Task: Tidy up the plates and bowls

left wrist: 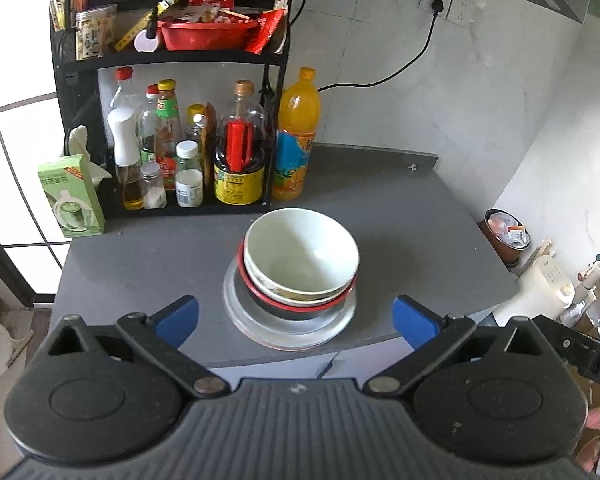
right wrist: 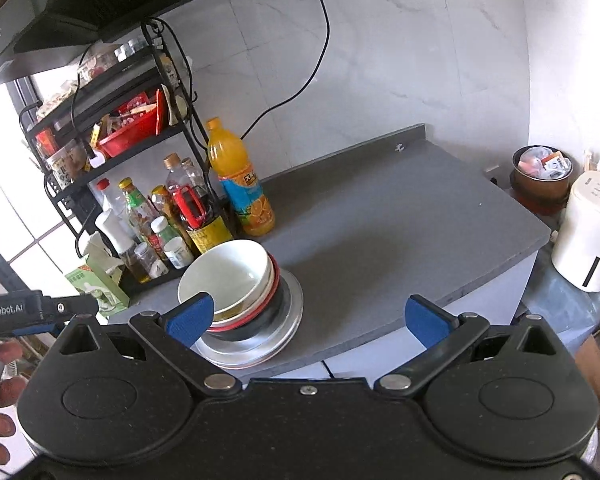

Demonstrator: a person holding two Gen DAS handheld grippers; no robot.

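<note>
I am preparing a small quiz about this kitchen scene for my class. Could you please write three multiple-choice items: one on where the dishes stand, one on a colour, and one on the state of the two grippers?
1. Where does the stack of dishes stand?
A. On the grey counter, in front of the bottle rack
B. On the upper shelf of the rack
C. On the floor

2. What colour is the rim of the bowl directly under the white bowl?
A. Green
B. Red
C. Yellow

3. How are the two grippers?
A. Both shut on a plate
B. Left holds the white bowl, right is open
C. Both open and holding nothing

Answers:
1 A: the stack rests on the grey counter, near the bottle rack.
2 B: a red rim shows just below the white bowl.
3 C: the left gripper and the right gripper have their blue pads spread wide, with nothing gripped between them.
</note>
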